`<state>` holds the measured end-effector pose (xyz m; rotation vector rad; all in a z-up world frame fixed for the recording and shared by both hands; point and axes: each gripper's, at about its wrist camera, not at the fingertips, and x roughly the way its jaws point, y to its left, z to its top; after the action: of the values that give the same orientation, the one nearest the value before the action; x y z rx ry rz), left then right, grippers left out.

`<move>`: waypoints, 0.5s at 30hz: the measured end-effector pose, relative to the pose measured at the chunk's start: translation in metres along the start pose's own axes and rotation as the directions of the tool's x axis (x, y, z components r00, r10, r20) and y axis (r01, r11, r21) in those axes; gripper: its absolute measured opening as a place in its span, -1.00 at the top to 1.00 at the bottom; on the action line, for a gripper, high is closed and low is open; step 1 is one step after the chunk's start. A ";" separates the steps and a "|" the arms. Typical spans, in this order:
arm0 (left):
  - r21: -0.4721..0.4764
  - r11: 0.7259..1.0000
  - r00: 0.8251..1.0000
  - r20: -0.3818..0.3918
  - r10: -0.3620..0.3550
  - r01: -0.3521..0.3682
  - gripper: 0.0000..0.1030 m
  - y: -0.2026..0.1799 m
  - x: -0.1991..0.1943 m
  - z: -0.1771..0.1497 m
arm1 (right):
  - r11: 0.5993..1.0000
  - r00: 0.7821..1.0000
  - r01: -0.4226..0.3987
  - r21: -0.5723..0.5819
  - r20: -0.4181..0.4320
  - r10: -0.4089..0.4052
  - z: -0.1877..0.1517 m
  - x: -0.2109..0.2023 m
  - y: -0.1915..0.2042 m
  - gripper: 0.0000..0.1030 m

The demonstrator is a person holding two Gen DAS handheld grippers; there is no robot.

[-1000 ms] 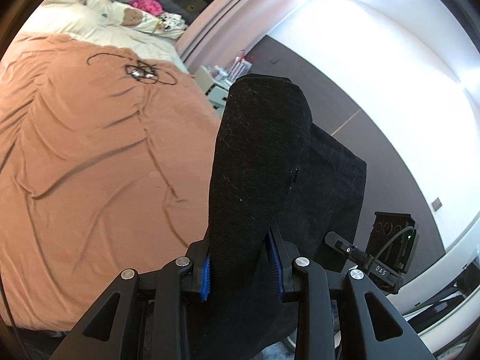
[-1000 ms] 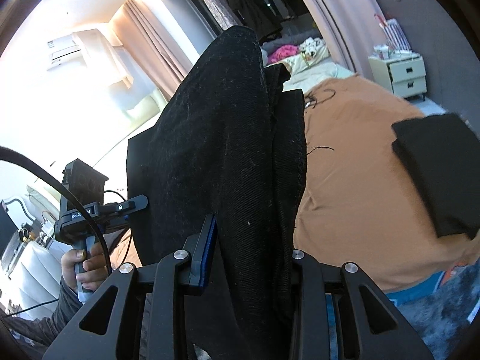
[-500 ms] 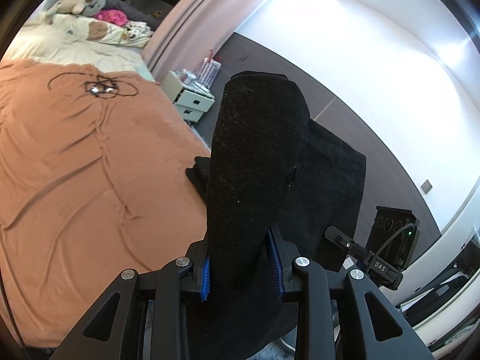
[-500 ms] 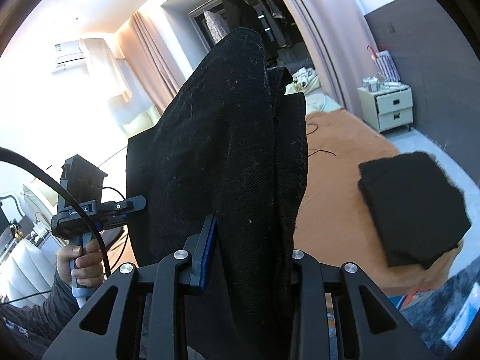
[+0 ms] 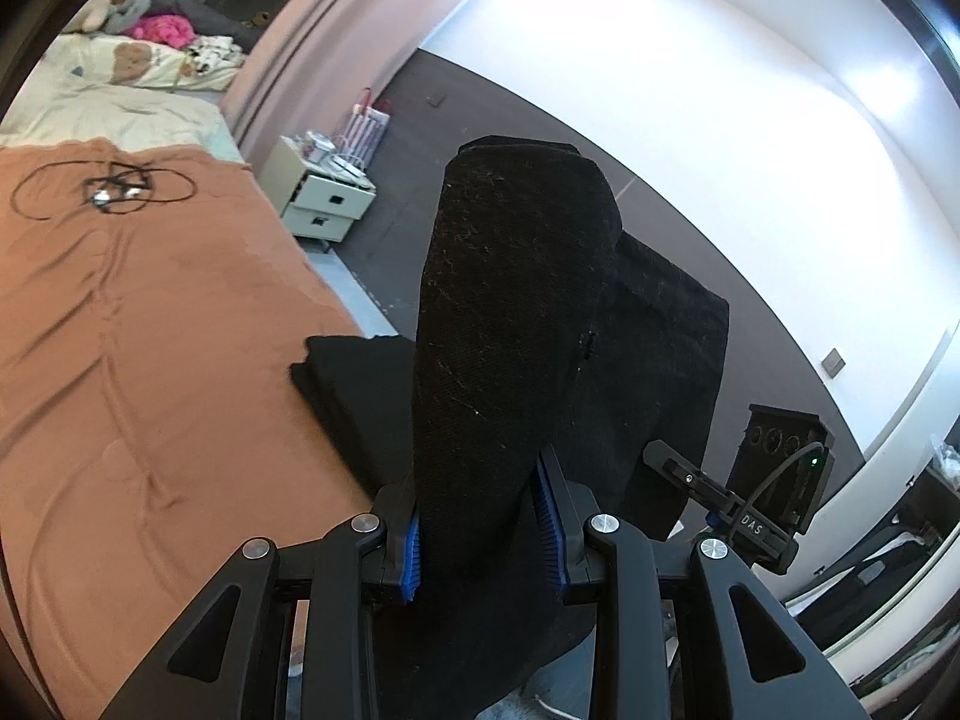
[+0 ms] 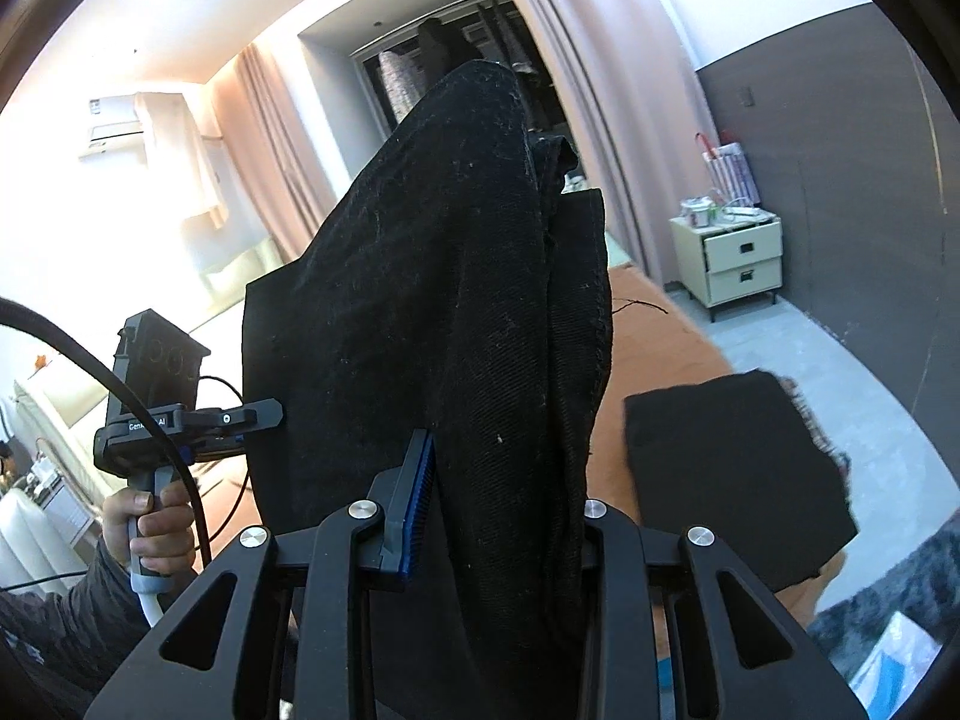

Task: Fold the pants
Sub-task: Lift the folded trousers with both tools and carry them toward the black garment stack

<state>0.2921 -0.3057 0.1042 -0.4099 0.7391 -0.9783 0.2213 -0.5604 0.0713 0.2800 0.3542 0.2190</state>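
Both grippers, left (image 5: pixel 485 531) and right (image 6: pixel 501 516), clamp folded black pants (image 5: pixel 516 324) aloft beside the bed's (image 5: pixel 150 360) edge, near a folded stack (image 6: pixel 732 480).

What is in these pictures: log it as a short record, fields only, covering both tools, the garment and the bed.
left tool: shut on the black fabric pants
right tool: shut on the same pants
pants state: bunched, lifted off the bed between both tools
bed cover: orange-brown sheet, wrinkled
on bed: folded black garment near the bed edge; black looped cable
beside bed: cream two-drawer nightstand
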 end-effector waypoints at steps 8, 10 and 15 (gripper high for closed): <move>-0.029 0.996 0.995 -0.046 -0.087 0.086 0.38 -0.003 0.065 0.019 | 0.993 0.993 0.118 -0.001 -0.016 -0.118 0.020 0.022 -0.027 0.49; -0.040 0.994 0.993 -0.058 -0.105 0.103 0.38 -0.003 0.080 0.022 | 0.990 0.990 0.139 -0.002 -0.020 -0.139 0.025 0.030 -0.031 0.49; -0.068 0.987 0.984 -0.090 -0.153 0.147 0.38 0.002 0.117 0.030 | 0.980 0.979 0.197 -0.006 -0.044 -0.197 0.031 0.044 -0.035 0.49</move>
<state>0.3555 -0.4051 0.0791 -0.4809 0.8347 -1.1246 0.2782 -0.5890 0.0747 0.2373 0.4230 0.0306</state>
